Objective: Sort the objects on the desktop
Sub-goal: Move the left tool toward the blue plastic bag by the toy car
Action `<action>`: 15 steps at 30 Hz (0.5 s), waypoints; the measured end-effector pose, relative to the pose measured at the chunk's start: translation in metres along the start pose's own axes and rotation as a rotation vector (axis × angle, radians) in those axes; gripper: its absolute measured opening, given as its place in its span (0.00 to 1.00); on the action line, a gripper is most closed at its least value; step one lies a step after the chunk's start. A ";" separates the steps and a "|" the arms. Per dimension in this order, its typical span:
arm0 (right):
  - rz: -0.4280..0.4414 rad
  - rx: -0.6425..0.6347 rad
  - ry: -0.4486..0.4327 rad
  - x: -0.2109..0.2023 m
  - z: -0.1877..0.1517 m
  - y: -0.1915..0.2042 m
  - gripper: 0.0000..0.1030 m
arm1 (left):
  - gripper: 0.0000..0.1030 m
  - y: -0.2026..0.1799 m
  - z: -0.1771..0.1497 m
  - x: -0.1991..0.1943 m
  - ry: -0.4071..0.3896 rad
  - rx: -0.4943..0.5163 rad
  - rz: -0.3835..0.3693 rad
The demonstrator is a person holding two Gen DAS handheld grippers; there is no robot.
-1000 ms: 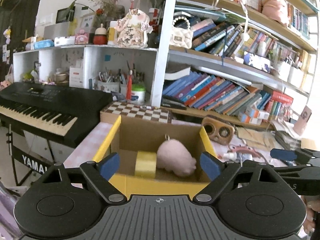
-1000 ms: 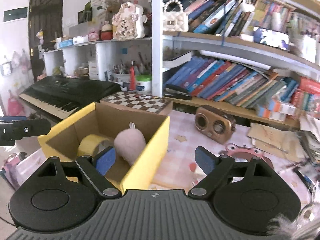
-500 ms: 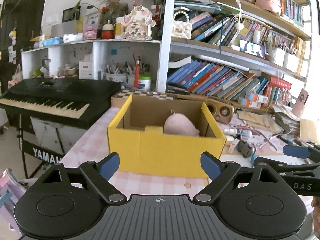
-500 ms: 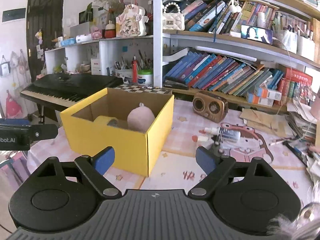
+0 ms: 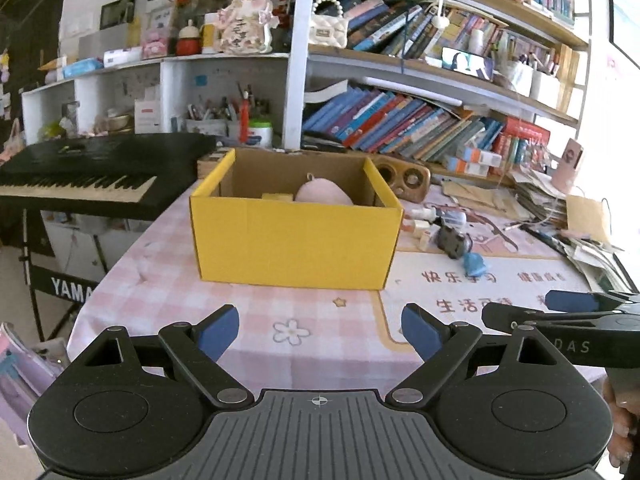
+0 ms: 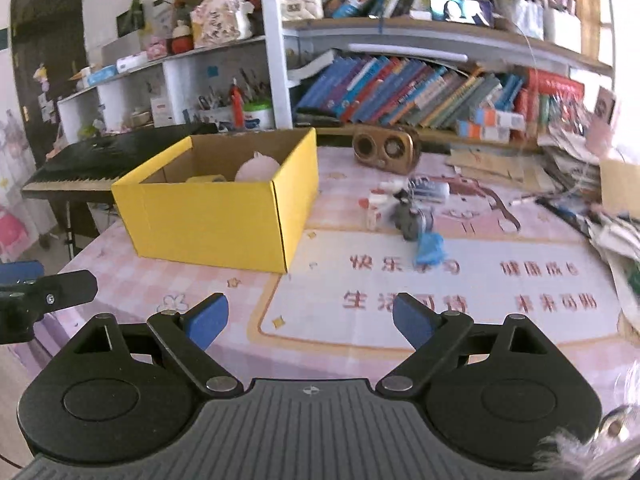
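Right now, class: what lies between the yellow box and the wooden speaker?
Bare pink checked tablecloth; the right wrist view shows nothing between yellow box and wooden speaker.

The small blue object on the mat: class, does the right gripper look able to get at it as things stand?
Probably yes. The right gripper is open and empty, and the blue object lies on bare mat ahead of its fingers. Only the dark clip-like item touching its far side crowds it.

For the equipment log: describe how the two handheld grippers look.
Both the left gripper and right gripper match: black plastic linkage arms with silver pivot pins, blue pads on the fingertips, round side discs, and a grey ribbed centre plate marked with a small crosshair.
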State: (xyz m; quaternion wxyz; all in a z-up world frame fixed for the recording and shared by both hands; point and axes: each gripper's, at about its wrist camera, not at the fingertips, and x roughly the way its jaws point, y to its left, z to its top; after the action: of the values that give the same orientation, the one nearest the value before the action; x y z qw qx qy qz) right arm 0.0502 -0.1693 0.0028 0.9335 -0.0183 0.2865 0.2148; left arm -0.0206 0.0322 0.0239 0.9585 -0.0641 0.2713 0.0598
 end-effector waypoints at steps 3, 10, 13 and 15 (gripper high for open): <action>-0.006 0.009 0.008 -0.004 -0.004 -0.001 0.88 | 0.89 0.000 -0.003 -0.001 0.007 -0.001 -0.007; -0.017 -0.007 0.033 -0.012 -0.013 0.001 0.90 | 0.89 -0.003 -0.007 0.001 0.035 -0.006 -0.033; -0.029 -0.004 0.042 -0.015 -0.015 0.000 0.90 | 0.89 -0.007 -0.008 0.003 0.040 0.009 -0.049; -0.041 0.007 0.047 -0.016 -0.017 -0.003 0.90 | 0.89 -0.012 -0.008 0.004 0.044 0.026 -0.063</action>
State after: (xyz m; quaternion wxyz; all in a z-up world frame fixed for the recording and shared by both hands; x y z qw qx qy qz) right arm 0.0302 -0.1811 -0.0028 0.9308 -0.0261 0.3087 0.1940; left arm -0.0194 0.0197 0.0161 0.9545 -0.0613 0.2909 0.0248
